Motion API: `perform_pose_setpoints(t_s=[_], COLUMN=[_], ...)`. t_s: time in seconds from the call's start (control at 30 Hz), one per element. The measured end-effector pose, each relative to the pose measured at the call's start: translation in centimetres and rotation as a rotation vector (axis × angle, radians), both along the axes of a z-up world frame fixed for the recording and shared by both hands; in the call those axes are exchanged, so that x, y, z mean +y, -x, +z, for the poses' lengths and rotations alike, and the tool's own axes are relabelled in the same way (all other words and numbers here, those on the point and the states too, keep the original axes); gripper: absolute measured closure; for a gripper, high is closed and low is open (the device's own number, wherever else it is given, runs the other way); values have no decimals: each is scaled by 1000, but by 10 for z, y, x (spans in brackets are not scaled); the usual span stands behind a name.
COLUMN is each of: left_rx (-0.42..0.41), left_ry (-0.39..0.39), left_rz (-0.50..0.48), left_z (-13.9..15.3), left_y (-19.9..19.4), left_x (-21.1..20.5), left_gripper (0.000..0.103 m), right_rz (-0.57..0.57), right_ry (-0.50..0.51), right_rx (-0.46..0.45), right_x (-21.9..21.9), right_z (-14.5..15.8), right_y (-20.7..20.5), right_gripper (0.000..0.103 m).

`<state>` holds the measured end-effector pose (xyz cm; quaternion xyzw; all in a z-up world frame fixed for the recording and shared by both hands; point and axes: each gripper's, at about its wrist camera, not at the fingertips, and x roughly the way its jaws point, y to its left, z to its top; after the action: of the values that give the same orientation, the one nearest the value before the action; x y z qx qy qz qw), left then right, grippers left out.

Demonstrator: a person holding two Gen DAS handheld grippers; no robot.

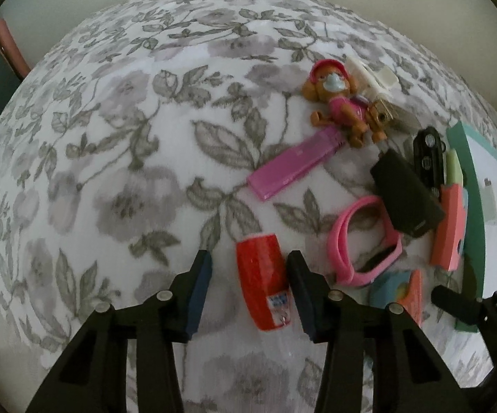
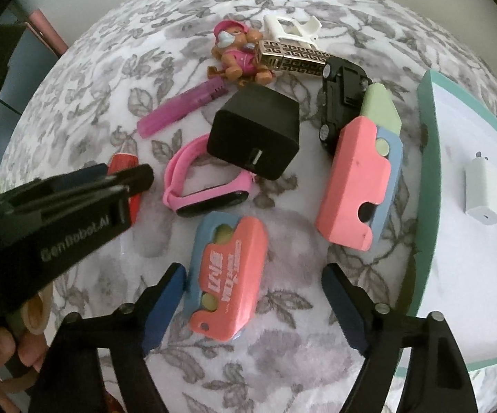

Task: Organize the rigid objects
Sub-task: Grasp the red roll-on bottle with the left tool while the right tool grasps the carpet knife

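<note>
Lying on a floral bedspread with clear room leftward, a red lighter sits between the left gripper's parted jaws, touching the right one. The right gripper's jaws stand apart around a coral toy knife, its left pad beside it.

A home: floral bedspread strewn with toys and chargers.

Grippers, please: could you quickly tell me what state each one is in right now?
Left gripper: open around the red object, pads not pressing it.
Right gripper: open around the pink-and-blue case, not gripping.
</note>
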<state>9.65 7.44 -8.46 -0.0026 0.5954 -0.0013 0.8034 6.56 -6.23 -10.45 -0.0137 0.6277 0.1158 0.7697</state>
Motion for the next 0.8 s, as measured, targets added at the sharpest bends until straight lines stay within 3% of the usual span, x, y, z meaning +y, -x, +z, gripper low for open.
perform_pose_setpoints(t_s=[0.23, 0.53, 0.8], left_rx=[12, 11, 25], left_ry=[-12, -41, -74], left_rz=[5, 12, 17], left_z=[-1, 0, 4], left_y=[20, 33, 41], left_x=[-9, -21, -26], left_gripper=[57, 72, 75], right_rz=[14, 28, 77], right_ry=[45, 66, 111], right_rx=[-3, -2, -8], right_x=[-3, -6, -1], right_z=[3, 7, 7], right_y=[13, 21, 33], right_gripper=[41, 48, 56])
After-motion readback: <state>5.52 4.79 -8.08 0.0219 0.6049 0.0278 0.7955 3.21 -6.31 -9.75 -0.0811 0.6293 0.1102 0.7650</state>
